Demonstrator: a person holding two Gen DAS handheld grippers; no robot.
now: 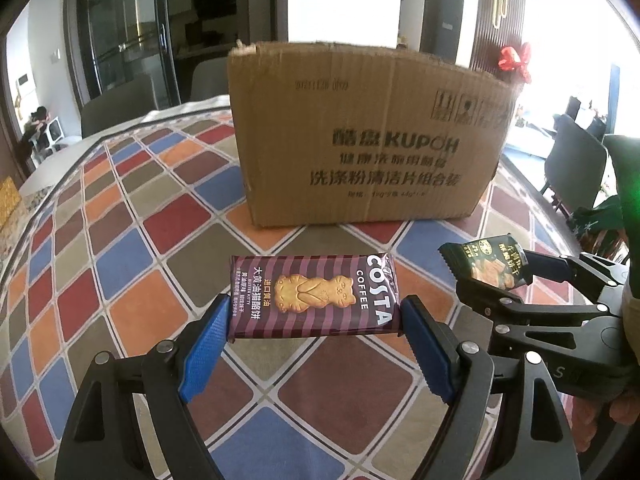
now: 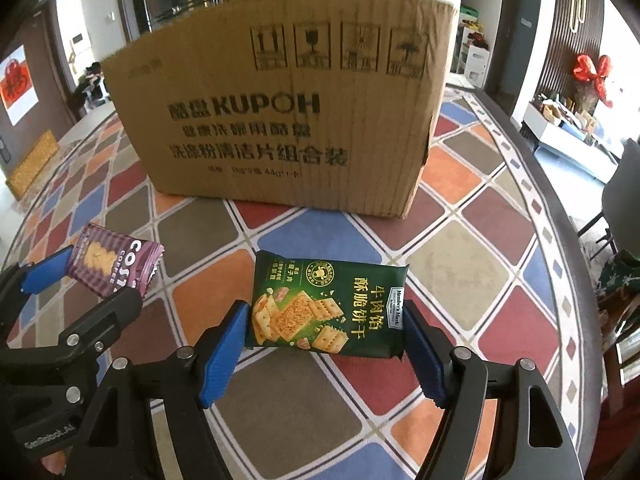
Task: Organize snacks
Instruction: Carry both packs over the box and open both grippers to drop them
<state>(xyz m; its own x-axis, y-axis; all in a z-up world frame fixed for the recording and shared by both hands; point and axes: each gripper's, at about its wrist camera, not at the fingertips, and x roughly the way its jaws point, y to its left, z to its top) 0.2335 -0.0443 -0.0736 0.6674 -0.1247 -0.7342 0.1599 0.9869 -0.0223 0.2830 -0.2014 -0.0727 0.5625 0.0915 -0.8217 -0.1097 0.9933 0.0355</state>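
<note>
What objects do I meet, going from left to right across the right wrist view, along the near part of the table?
Left tool holding the purple Costa biscuit pack → green cracker pack, held in the right tool → dark edge of the patterned table.

the cardboard box [image 1: 360, 136] stands on the tablecloth [image 1: 132, 248], behind both packets. the costa biscuit packet [image 1: 314, 298] sits crosswise between the left gripper [image 1: 316, 320] pads, in front of the box; the cracker packet [image 2: 328, 306] lies between the right gripper [image 2: 326, 324] pads, to its right
</note>
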